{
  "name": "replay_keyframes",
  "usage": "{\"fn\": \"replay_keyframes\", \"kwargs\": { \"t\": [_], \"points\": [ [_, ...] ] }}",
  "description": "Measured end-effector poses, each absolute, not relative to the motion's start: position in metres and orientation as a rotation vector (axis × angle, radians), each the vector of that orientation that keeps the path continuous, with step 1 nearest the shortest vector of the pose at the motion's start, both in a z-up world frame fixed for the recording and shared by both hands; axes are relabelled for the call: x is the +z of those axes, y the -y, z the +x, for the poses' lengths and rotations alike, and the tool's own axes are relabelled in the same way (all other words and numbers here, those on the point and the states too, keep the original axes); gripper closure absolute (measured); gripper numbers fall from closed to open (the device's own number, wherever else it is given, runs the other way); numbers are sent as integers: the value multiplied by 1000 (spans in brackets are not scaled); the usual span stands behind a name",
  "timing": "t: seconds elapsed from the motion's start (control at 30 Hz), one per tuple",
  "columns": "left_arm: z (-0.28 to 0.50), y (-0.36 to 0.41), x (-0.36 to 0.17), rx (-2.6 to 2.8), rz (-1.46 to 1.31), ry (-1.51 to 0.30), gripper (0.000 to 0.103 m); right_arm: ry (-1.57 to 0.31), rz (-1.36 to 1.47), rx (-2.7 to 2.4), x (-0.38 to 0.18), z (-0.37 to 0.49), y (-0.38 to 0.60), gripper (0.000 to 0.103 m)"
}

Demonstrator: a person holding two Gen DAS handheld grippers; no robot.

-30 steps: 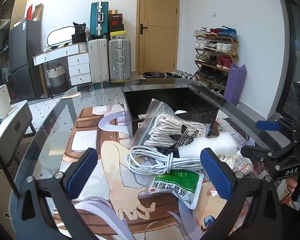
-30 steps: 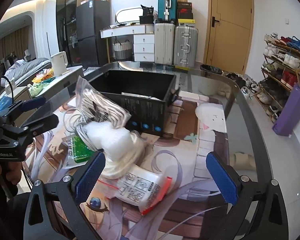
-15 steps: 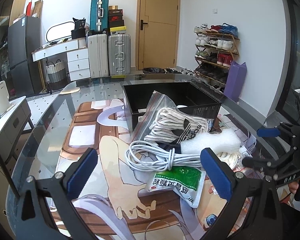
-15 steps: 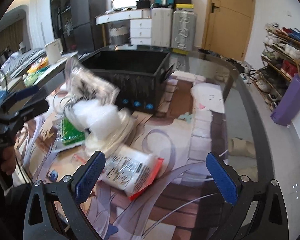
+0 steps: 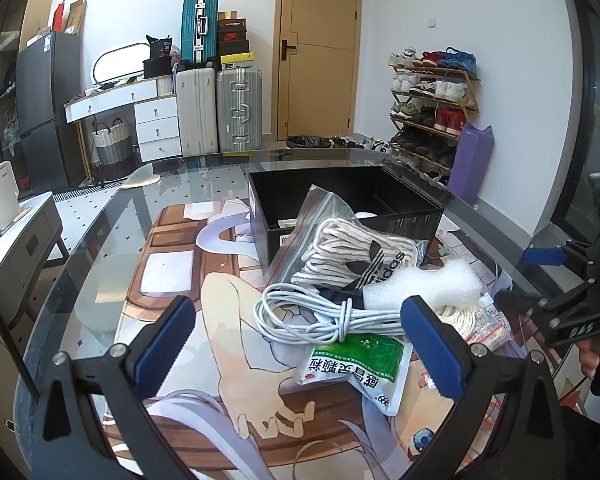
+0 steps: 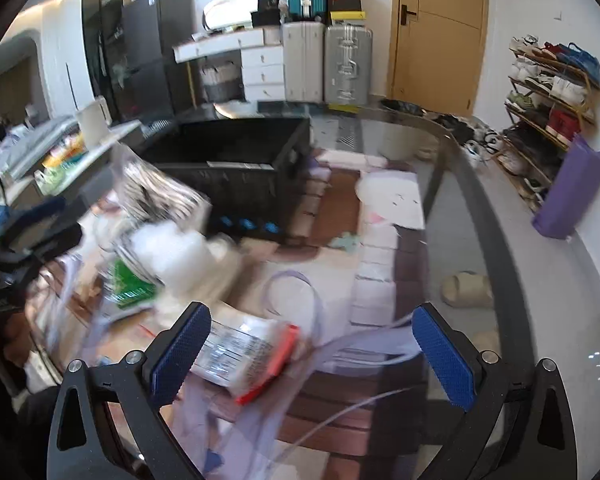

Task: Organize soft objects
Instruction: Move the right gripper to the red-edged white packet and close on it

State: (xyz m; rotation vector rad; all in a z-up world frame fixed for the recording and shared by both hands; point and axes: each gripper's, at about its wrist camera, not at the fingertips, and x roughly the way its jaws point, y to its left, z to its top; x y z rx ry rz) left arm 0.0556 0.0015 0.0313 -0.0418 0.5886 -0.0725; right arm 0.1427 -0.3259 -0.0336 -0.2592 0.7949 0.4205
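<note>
A heap of soft things lies on the glass table in front of a black box (image 5: pixel 400 216) (image 6: pixel 244 160). In it are a zip bag of white rope (image 5: pixel 352 248), a coiled white cable (image 5: pixel 320 314), a white foam piece (image 5: pixel 424 284) (image 6: pixel 172 248), a green sachet (image 5: pixel 356 364) (image 6: pixel 130 284) and a clear bag with a red edge (image 6: pixel 248 354). My left gripper (image 5: pixel 300 344) is open, low in front of the cable and sachet, holding nothing. My right gripper (image 6: pixel 312 354) is open just above the red-edged bag. The right wrist view is blurred.
The table (image 5: pixel 100 264) carries a printed mat under glass. Its curved edge (image 6: pixel 496 240) runs along the right, with slippers (image 6: pixel 466 290) on the floor beyond. Suitcases (image 5: pixel 236 116), drawers, a door and a shoe rack (image 5: pixel 432 104) stand behind.
My right gripper has swung right and down over the red-edged bag, blurring its view. My left gripper has barely shifted. Both stay open.
</note>
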Motion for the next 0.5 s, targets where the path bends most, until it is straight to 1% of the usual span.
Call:
{"fn": "replay_keyframes", "kwargs": {
  "t": [0.5],
  "points": [
    [56,2,30,-78,-36,-598,0,-888,-275,570,-57,135,299,1]
  ]
}}
